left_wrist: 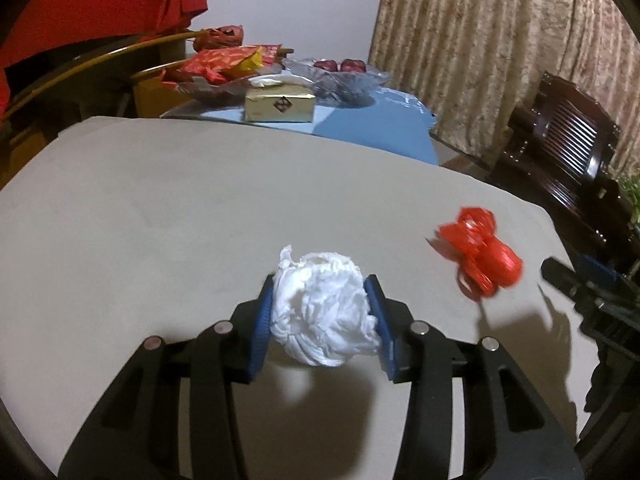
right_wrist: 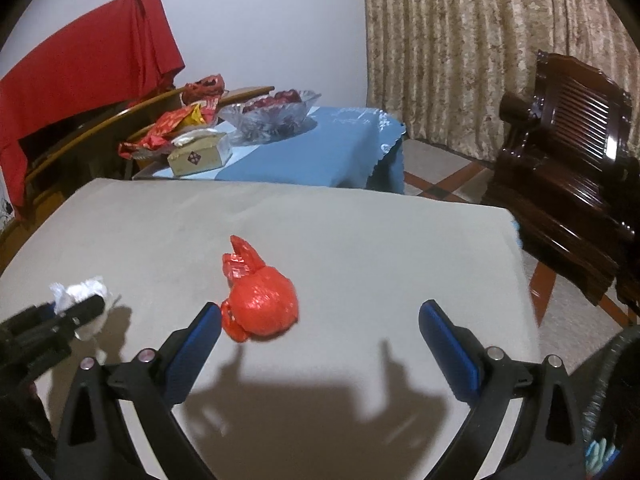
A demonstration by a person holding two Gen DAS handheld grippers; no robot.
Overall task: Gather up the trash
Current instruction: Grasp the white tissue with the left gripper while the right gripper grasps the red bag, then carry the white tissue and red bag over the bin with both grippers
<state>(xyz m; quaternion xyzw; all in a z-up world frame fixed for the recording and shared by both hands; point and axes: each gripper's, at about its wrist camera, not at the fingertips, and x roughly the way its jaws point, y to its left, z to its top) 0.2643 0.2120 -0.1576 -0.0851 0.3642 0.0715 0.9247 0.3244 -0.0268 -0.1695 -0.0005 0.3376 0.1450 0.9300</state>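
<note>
**On the beige tabletop: tissue pinched, red wad loose**

Nearest the left wrist camera, the left gripper (left_wrist: pixel 322 320) pinches a crumpled white tissue (left_wrist: pixel 322 312) between its blue pads (left_wrist: pixel 262 320), the wad casting a shadow on the table (left_wrist: pixel 160 220) beneath it. To its right a crumpled red wrapper (left_wrist: pixel 480 258) shows blurred near the table's right edge, with the tip of the right gripper (left_wrist: pixel 560 276) just beyond it.

From the right wrist camera, the right gripper (right_wrist: pixel 320 320) stands spread wide, its left pad (right_wrist: pixel 200 336) just beside the red wrapper (right_wrist: pixel 260 304); whether they touch I cannot tell. The wrapper lies toward the left of the gap, apart from the right pad.

The beige surface runs bare from the wrapper back to the far edge and out to the right edge, which drops to a patterned floor (right_wrist: pixel 440 176). Beyond the far edge stands a blue-clothed table (right_wrist: pixel 320 152) carrying a tissue box (right_wrist: pixel 198 158), a glass bowl (right_wrist: pixel 272 114) and red packets (right_wrist: pixel 172 128). Right of the table sits a dark wooden chair (right_wrist: pixel 568 152), close to the corner. Behind are a curtain (right_wrist: pixel 460 40), a white wall and a draped red cloth (right_wrist: pixel 88 64).
</note>
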